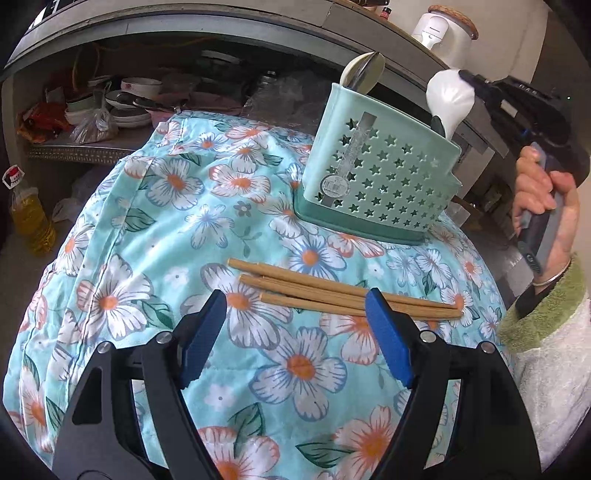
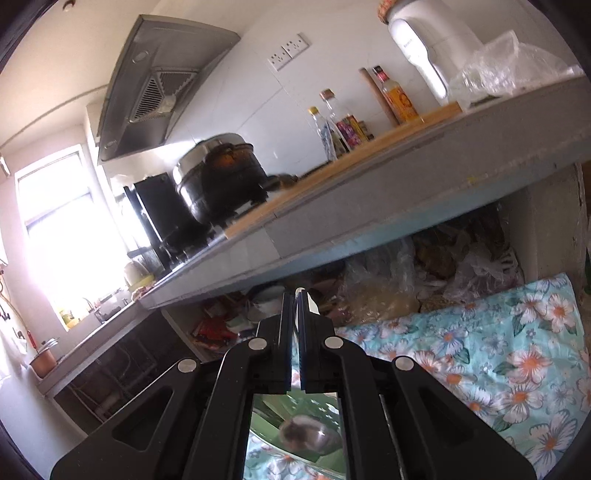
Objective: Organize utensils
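A mint green utensil holder (image 1: 380, 177) with star holes stands on the floral cloth (image 1: 177, 236). A metal spoon (image 1: 364, 72) stands in its left part. My right gripper (image 1: 469, 83) is shut on a white spoon (image 1: 448, 99) whose handle dips into the holder's right part. In the right wrist view the pads (image 2: 297, 321) are closed on the white spoon edge (image 2: 312, 304). Three wooden chopsticks (image 1: 332, 291) lie on the cloth in front of the holder. My left gripper (image 1: 295, 317) is open just above them, straddling their middle.
A grey counter (image 2: 369, 192) overhangs a shelf with bowls and plates (image 1: 122, 99) and plastic bags. An oil bottle (image 1: 29, 218) stands on the floor at left. A white appliance (image 1: 443, 33), bottles (image 2: 332, 125) and a black pot (image 2: 221, 177) sit on the counter.
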Tool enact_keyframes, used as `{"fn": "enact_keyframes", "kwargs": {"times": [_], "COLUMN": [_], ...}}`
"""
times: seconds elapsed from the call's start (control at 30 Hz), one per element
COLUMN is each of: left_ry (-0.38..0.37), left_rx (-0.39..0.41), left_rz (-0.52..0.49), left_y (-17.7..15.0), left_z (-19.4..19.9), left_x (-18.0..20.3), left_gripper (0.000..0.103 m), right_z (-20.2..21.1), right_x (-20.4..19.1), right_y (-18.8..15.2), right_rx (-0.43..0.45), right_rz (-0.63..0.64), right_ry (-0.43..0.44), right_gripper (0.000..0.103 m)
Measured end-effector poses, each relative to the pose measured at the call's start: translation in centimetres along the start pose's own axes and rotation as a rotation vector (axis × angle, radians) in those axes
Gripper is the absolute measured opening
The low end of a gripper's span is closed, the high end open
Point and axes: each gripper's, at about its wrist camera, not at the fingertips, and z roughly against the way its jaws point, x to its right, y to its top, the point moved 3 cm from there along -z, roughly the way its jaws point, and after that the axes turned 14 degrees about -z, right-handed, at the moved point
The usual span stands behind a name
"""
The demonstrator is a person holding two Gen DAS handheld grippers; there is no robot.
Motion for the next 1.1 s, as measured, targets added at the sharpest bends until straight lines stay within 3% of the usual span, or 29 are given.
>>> {"fn": "enact_keyframes", "kwargs": {"times": [0.23,0.37,0.57,0.67,0.77,0.9,1.0,1.1], "left_ry": [-0.02,-0.035,-0.075,-0.128,-0.219,-0.342,-0.444,-0.513], "left_rx": [0.026,0.031,0.032,0.029,0.021,-0.01,-0.046,-0.098], "left_rz": [-0.004,0.0,0.001,0.011,0.054,0.133,0.21,0.314], "left_y": [0.1,0.2,0.1,0.0,-0.3,-1.1,-1.7,-2.8], "left_z": [0.2,0.2,0.3,0.3,0.0,-0.8,-2.0,-3.7], "left_x": [0.2,0.6,1.2,1.4,1.5,1.7,1.7,1.4], "left_gripper": [0.073,0.073,0.073,0.073,0.067,0.054,0.049,0.042], "right_z": [3.3,6.8,11.2,11.2,8.9,4.7,1.9,0.0], "right_x": [1.5,0.6,-1.3,-1.8,-1.2,1.5,4.6,7.8], "right_y": [-0.3,0.6,-0.2,-2.6,-6.3,-11.5,-14.2,-15.3], "right_rx": [0.022,0.093,0.104,-0.003,-0.199,-0.459,-0.591,-0.67], "right_rz": [-0.014,-0.006,0.043,0.078,0.119,0.15,0.135,0.083], "right_ry": [-0.046,-0.037,0.007,0.022,-0.001,-0.117,-0.224,-0.312], "right_gripper": [0.007,0.031,0.038,0.046,0.053,0.053,0.053,0.052]}}
